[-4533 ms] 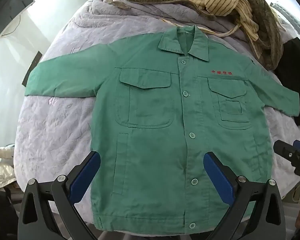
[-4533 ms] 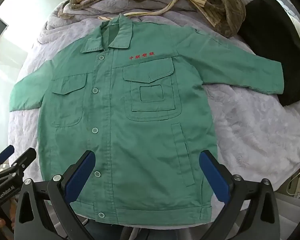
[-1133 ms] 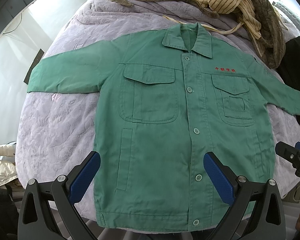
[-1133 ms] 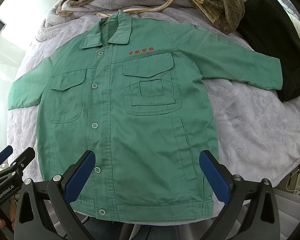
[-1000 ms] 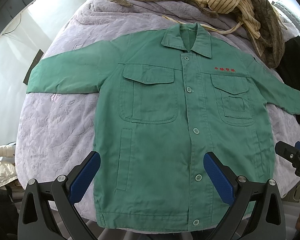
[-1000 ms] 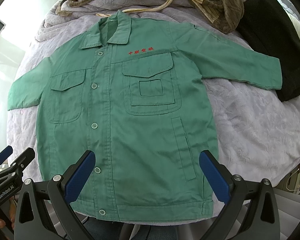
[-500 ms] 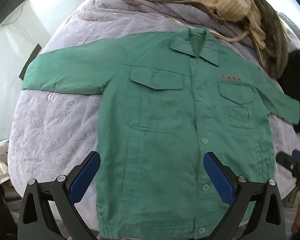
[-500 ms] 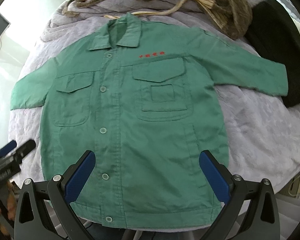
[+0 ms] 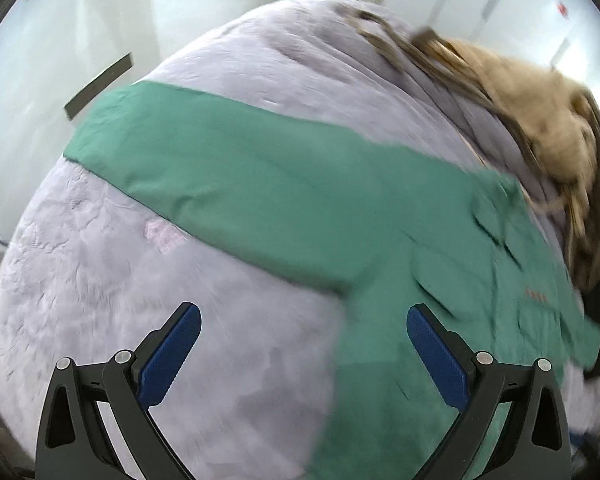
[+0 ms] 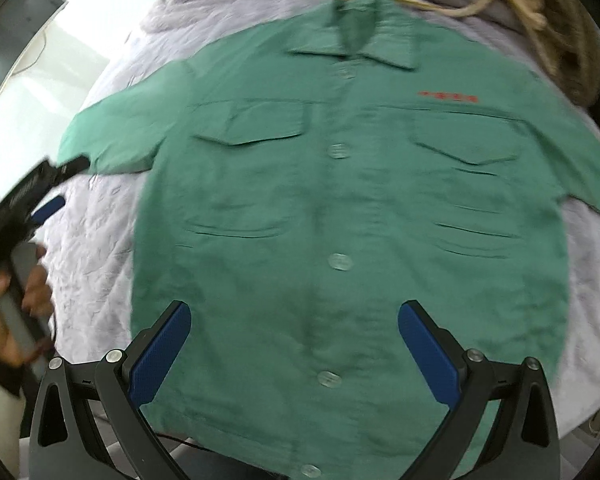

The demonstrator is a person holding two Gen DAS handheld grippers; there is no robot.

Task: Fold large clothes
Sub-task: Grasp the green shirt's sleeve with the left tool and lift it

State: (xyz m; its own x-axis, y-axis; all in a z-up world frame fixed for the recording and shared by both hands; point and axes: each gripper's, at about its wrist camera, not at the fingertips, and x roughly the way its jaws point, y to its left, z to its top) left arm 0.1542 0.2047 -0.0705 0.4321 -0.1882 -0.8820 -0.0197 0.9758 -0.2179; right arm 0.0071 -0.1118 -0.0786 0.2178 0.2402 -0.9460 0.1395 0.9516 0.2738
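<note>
On the bed's lavender quilt (image 9: 100,280) the green work jacket (image 10: 340,208) lay flat, front up and buttoned, its collar toward twelve o'clock and both sleeves spread wide. Your left tongs (image 9: 303,354) stood spread and empty over the quilt, with the jacket's sleeve (image 9: 220,176) stretching toward ten o'clock ahead of them. Your right tongs (image 10: 294,350) were likewise spread and holding nothing, above the lower front around the button placket. I judged the cloth a limp, fairly light woven cotton that would drape and crease readily but not slip. The sleeve cuff and the shoulder seam looked the best places to pinch. Red embroidered characters (image 10: 446,98) sat above the chest pocket at two o'clock, too blurred to read. A heap of striped clothes (image 9: 540,112) lay beyond the collar.
</note>
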